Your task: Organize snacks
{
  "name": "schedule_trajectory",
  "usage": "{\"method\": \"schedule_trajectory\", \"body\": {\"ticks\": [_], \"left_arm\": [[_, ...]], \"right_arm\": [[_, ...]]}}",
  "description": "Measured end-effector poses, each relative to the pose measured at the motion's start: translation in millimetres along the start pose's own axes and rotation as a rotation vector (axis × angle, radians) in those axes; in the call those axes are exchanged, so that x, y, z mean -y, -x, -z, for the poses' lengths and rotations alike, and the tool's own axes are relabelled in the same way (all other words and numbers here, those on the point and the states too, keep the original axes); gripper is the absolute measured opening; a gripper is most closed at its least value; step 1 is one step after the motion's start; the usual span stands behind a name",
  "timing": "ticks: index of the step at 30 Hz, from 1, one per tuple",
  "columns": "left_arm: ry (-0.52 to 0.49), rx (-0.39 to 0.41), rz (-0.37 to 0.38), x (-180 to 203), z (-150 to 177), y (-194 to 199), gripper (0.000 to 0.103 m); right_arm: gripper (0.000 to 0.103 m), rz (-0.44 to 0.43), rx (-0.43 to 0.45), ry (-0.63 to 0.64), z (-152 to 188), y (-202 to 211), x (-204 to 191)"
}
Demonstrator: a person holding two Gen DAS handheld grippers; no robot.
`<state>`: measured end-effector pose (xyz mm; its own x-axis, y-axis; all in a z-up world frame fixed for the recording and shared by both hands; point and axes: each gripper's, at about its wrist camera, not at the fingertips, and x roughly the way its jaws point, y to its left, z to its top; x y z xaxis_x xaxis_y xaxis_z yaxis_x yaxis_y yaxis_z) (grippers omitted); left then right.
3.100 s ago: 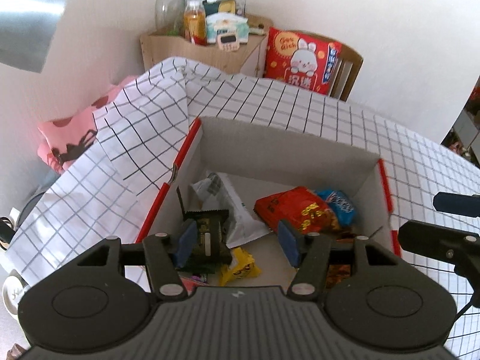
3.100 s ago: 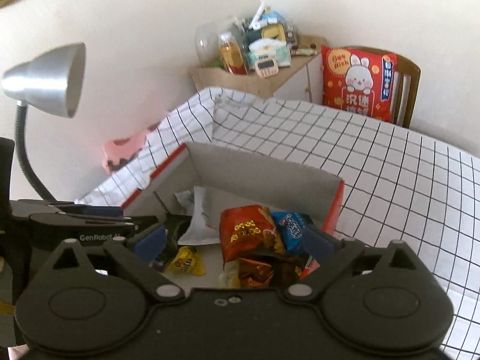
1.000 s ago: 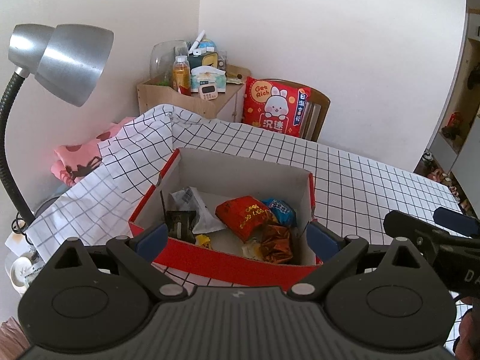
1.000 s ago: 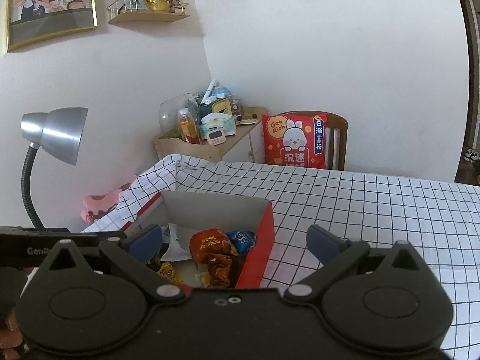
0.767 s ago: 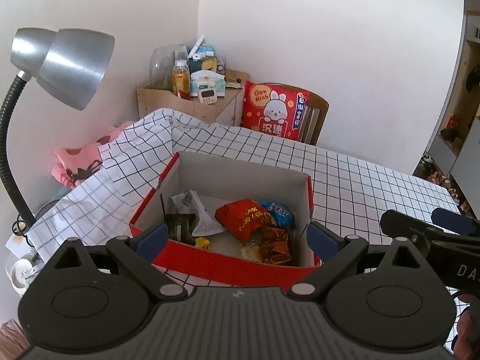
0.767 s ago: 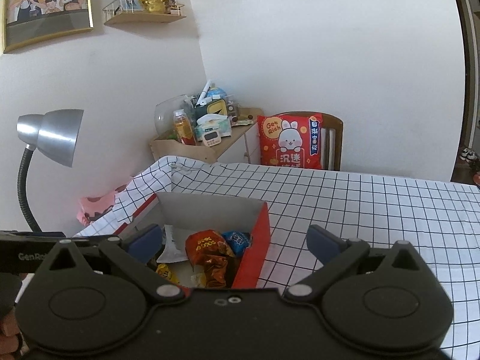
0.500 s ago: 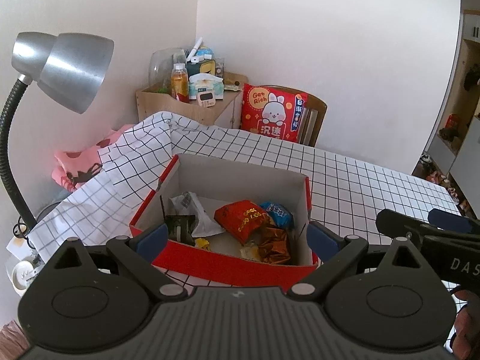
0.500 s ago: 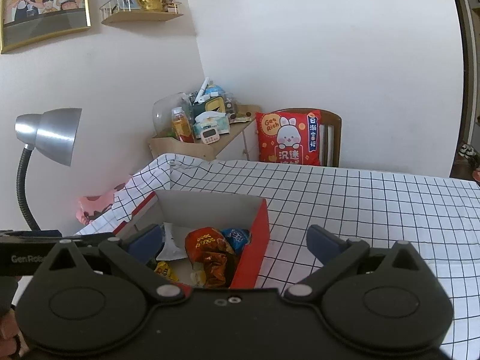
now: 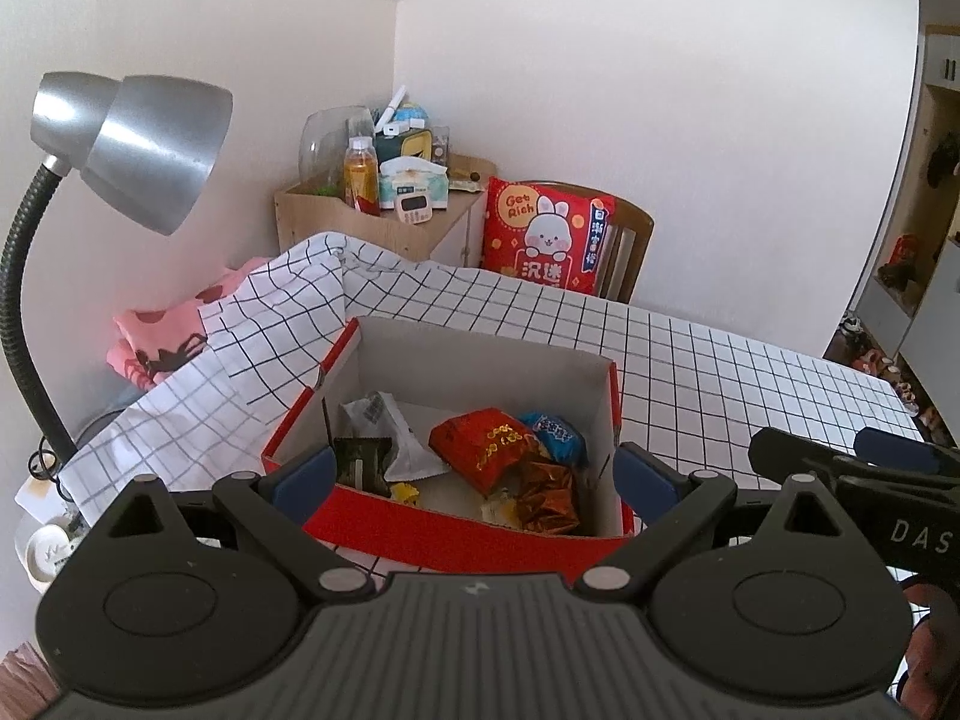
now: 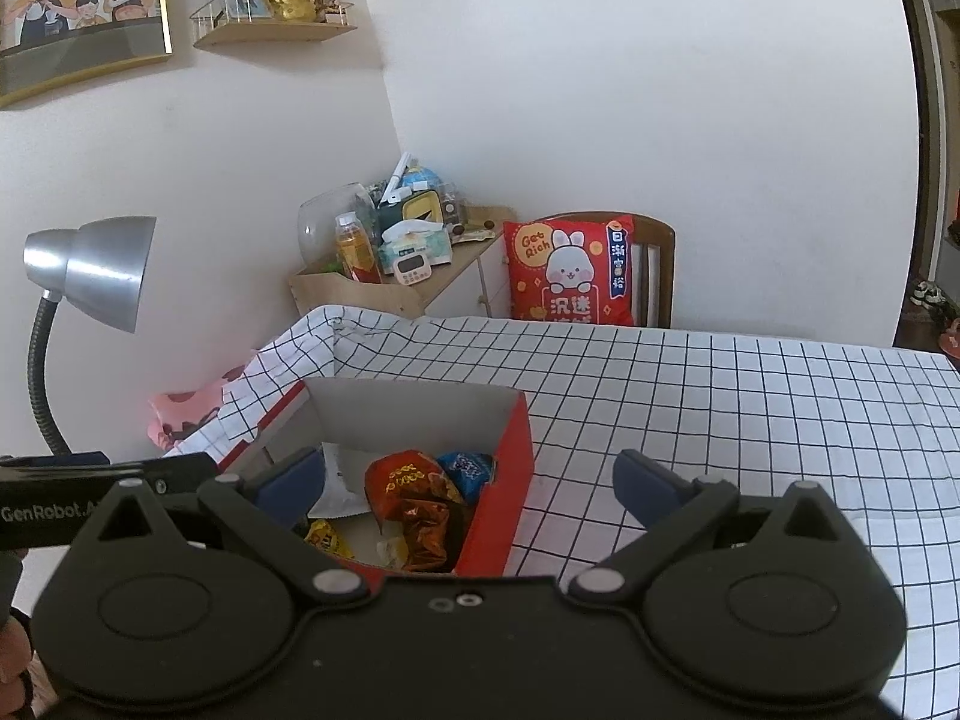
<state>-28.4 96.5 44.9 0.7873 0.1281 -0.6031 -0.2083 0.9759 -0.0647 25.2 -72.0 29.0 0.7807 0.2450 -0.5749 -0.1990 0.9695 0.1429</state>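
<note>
Both grippers hang above a checked tablecloth (image 10: 750, 396), each with its jaws spread wide and holding nothing. Just ahead of the left gripper (image 9: 474, 474), between its blue fingertips (image 9: 303, 474), sits an open red box (image 9: 468, 534) with a pale inside; from the right gripper (image 10: 468, 477) the same box lies ahead and to the left. Loose snacks cover the box floor: a red bag (image 9: 483, 441) with yellow lettering near the middle, a blue packet (image 9: 555, 432) touching its far right side, a crinkled brown foil pack (image 9: 546, 495) on the near right, a white pouch (image 9: 384, 426) toward the far left, a dark wrapper (image 9: 360, 462) close to the left fingertip, and a small yellow sweet (image 9: 405, 492) by the near wall. To the right of the left gripper the right one shows as a black body with white lettering. Left of both stands a silver lamp (image 9: 138, 150) on a bent black neck. Far ahead, past the table edge, a red rabbit cushion (image 9: 543, 234) rests on a wooden chair (image 9: 630, 252), with a cluttered wooden cabinet (image 9: 372, 222) to its left. A sliver of a hand (image 10: 12, 648) shows low at the left edge of the right view.
</note>
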Motion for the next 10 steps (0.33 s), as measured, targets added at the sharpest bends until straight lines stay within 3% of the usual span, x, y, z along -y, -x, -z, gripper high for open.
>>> {"method": "schedule_trajectory", "body": {"ticks": [10], "left_arm": [[0.002,-0.030,0.004,1.3,1.9,-4.8,0.099]], "right_arm": [[0.103,0.009,-0.008,-0.006,1.1,-1.1,2.1]]}}
